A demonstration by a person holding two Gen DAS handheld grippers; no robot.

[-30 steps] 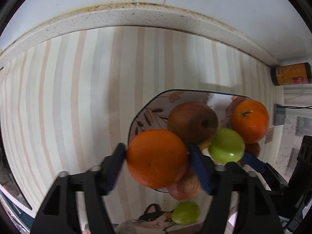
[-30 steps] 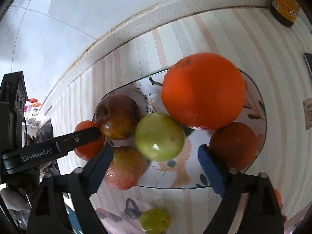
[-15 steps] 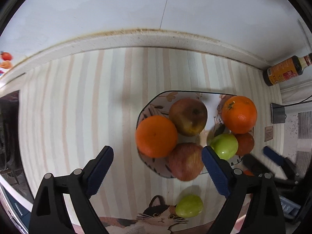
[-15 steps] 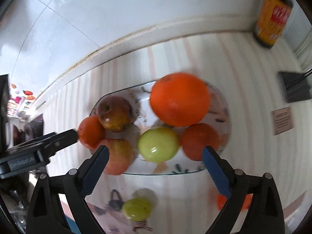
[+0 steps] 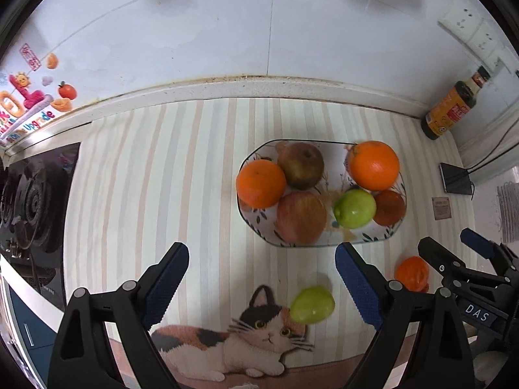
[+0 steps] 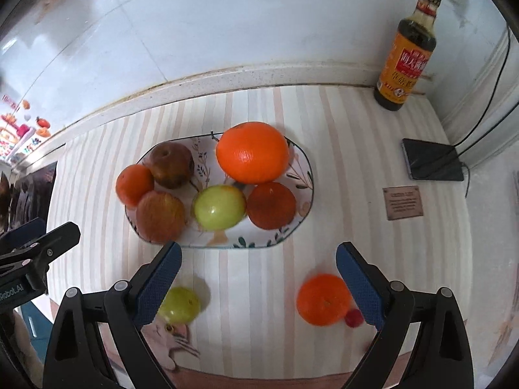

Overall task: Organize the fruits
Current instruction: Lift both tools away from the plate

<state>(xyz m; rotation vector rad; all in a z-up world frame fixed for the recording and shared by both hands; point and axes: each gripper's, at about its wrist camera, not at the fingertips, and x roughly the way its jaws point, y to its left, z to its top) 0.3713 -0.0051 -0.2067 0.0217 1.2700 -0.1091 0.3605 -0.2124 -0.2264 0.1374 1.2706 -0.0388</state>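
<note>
A floral plate on the striped mat holds several fruits: two oranges, two apples, a green fruit and a dark tangerine. On the mat in front of the plate lie a green fruit, a small orange and a tiny red fruit. My left gripper is open and empty, above the mat short of the plate. My right gripper is open and empty, the small orange by its right finger.
A sauce bottle stands at the back right by the tiled wall. A black device with a cable and a small card lie right of the plate. A gas stove is on the left.
My left gripper has let go of the orange onto the plate's left side and drawn back. Both grippers have pulled away from the plate, so more of the mat shows.
</note>
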